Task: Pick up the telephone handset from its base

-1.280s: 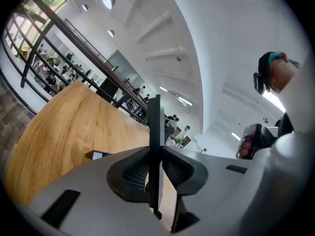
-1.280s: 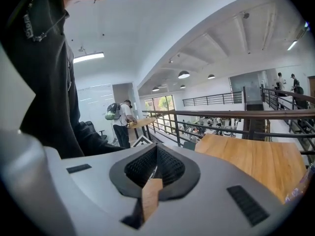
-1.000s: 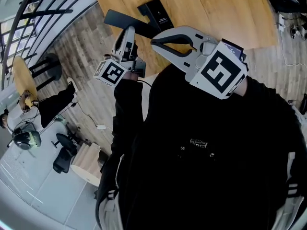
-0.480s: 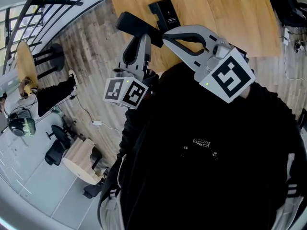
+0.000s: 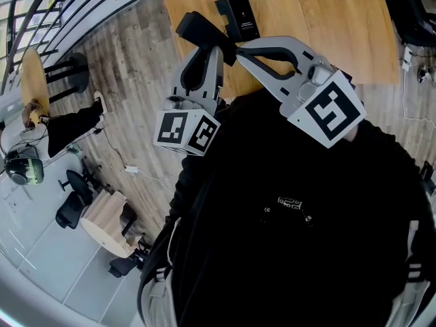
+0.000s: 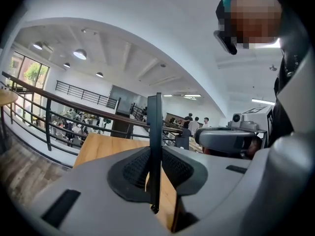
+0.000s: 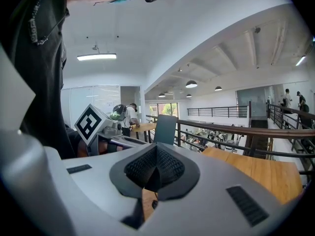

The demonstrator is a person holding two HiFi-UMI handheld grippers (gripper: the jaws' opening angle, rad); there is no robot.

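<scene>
Clamping the black telephone handset (image 5: 197, 31) edge-on between its part-open jaws, the left gripper (image 6: 154, 173) holds it above the wooden table (image 5: 306, 26), off its base (image 5: 240, 16), while the right gripper (image 7: 156, 167) is closed and empty.

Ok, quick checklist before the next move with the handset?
1. Left gripper shut on the handset: ok.
2. Handset off the base, which sits on the table: ok.
3. Right gripper empty, jaws together: ok.
4. Right gripper clear of the handset: its tip is close beside it in the head view; cannot tell.
5. Cord between handset and base: none visible; cannot tell.
</scene>
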